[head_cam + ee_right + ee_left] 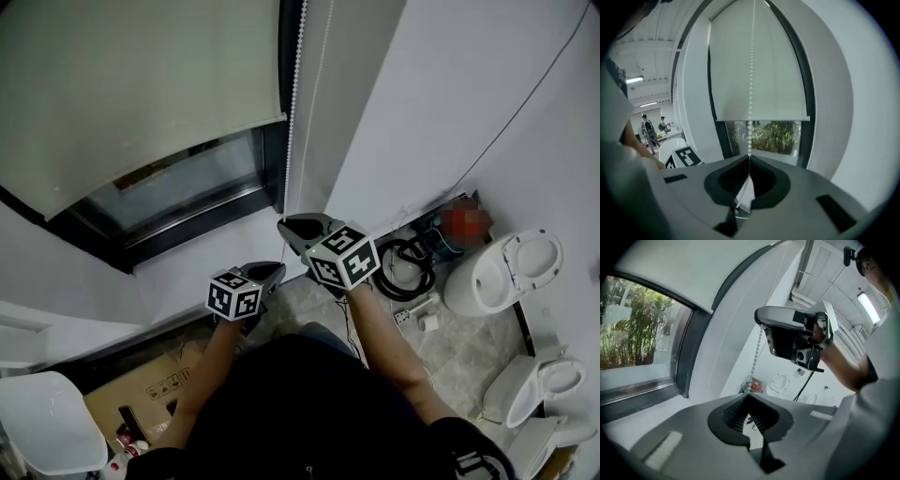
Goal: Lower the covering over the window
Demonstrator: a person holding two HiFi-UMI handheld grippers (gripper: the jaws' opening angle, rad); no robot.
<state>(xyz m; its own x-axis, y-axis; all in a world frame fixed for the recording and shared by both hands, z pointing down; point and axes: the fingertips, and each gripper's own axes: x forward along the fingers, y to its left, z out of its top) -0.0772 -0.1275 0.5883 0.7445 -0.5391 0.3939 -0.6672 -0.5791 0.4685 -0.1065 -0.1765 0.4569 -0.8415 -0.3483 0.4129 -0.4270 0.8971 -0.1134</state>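
While the blind (122, 84) hangs half-lowered, toilets (502, 272) line the tiled floor (464, 347).

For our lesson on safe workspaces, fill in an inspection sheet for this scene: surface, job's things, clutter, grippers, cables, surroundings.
Surface: tiled floor, partly taken up by stored goods.
Job's things: roller blind partly down over the window; bead chain hangs beside it.
Clutter: toilet bowls and a cardboard box on the floor.
Grippers: right gripper shut on the bead chain; left gripper shut, no chain seen between its jaws.
Cables: black coiled cable on the floor.
Surroundings: white wall; two people far off.
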